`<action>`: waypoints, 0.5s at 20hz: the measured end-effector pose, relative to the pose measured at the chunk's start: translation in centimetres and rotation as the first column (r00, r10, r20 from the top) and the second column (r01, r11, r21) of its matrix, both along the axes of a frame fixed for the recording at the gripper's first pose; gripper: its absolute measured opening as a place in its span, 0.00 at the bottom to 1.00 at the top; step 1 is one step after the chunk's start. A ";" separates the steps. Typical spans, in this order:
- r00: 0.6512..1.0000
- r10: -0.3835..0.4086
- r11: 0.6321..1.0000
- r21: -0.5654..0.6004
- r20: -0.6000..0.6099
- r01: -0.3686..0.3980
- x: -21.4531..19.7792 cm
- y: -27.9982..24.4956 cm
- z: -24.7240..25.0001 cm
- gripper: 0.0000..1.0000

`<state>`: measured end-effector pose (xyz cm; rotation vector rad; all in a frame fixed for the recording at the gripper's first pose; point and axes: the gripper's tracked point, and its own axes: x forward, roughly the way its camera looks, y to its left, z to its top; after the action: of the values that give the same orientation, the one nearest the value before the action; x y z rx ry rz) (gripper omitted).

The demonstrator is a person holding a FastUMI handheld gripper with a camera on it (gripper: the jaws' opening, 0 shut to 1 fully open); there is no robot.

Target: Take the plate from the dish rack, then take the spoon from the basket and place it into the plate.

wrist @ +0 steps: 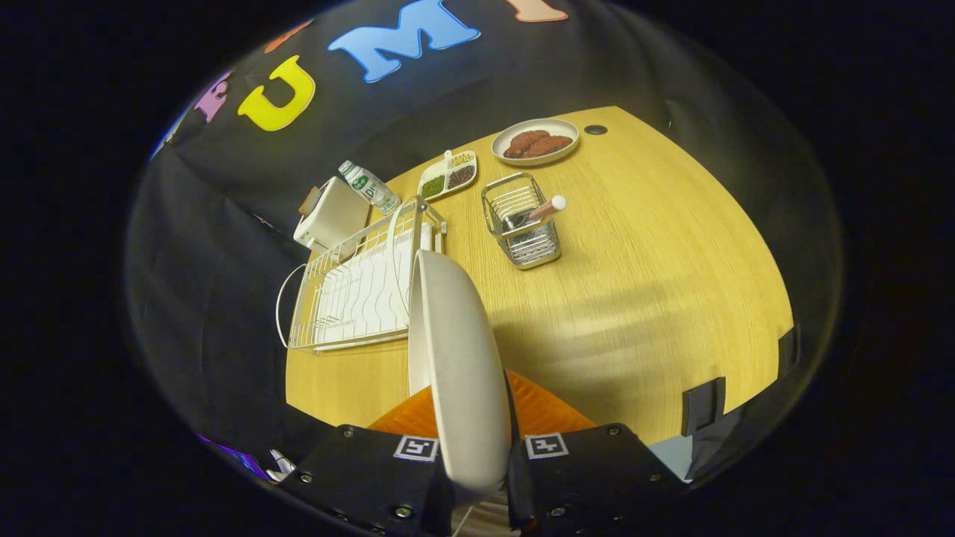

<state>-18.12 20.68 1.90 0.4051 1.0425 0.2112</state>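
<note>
A white plate (456,358) stands on edge between my fingers, lifted above the wooden table (634,298). My gripper (471,455) is shut on the plate's rim, one finger on each face. Just beyond the plate, to the left, sits the white wire dish rack (358,287) with nothing standing in it. Further ahead and a little right stands a small wire basket (521,220). A spoon (543,210) with a pinkish handle leans out of the basket, its white end pointing right.
Behind the rack stand a white toaster (332,215) and a small bottle (369,186). A divided tray of grains (448,176) and a plate of sausages (535,141) lie at the table's far side. Bare tabletop stretches right of the basket.
</note>
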 end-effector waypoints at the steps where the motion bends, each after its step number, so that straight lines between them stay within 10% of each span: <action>1: 1.000 -0.003 1.000 0.016 -0.024 0.004 -0.2 0.1 -1.1 0.28; 10: 0.994 0.031 0.989 0.148 -0.103 -0.016 -0.5 1.9 -6.6 0.28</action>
<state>-18.63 22.53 -4.73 0.5422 1.1398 0.2914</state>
